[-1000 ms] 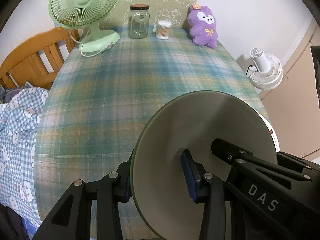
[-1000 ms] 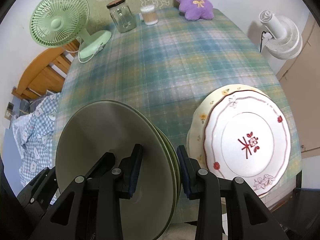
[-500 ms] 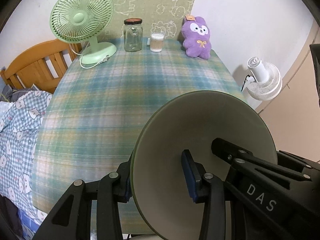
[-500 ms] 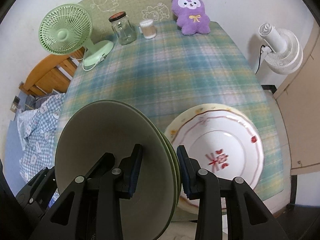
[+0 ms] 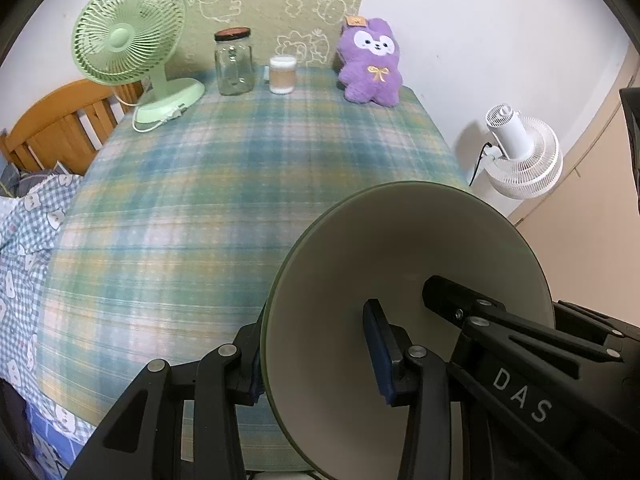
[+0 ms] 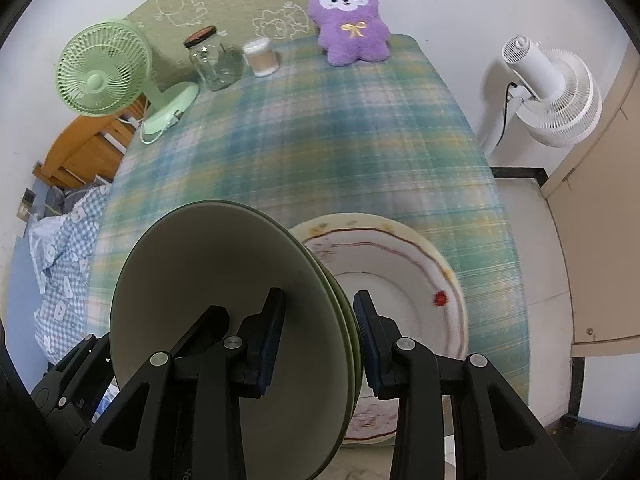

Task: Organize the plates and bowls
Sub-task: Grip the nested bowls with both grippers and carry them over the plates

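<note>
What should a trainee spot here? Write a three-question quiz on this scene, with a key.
1. True or false: the green plates are clamped by the right gripper alone.
2. What stands between the glass jar and the purple plush? A) a cotton-swab tub B) a mug C) a candle
3. Which dish lies on the table just behind the held plates?

Key
1. False: the left gripper grips them too.
2. A
3. The white flowered plate.
</note>
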Demonstrator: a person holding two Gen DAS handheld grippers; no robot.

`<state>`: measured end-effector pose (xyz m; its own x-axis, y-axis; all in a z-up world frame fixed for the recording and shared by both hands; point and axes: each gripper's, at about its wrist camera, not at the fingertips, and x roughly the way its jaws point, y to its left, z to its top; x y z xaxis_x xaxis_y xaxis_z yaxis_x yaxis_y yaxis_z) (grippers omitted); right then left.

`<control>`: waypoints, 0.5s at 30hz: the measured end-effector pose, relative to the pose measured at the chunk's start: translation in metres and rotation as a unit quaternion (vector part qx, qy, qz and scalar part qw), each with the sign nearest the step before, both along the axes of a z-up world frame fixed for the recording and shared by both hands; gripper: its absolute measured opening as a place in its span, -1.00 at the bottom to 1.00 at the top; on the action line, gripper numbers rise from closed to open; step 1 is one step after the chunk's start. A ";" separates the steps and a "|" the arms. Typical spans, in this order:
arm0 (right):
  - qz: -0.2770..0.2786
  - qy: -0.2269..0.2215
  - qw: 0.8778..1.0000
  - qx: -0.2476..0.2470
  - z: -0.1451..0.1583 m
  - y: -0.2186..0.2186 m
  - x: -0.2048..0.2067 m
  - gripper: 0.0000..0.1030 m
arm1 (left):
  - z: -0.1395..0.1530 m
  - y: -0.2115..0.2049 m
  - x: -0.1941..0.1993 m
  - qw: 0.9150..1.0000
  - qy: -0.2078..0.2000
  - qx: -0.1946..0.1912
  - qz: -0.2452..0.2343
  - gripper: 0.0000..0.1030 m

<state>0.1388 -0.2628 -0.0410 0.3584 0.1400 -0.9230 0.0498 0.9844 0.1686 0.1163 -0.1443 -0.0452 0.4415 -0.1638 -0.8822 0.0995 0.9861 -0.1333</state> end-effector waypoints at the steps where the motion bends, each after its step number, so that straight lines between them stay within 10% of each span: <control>1: 0.001 0.001 1.000 -0.001 -0.001 -0.004 0.000 -0.25 | -0.001 -0.004 0.000 1.000 0.001 0.000 0.001 -0.21; 15: 0.018 0.045 0.999 0.005 -0.036 -0.042 0.008 -0.25 | -0.032 -0.042 0.004 0.999 0.050 0.006 0.019 -0.21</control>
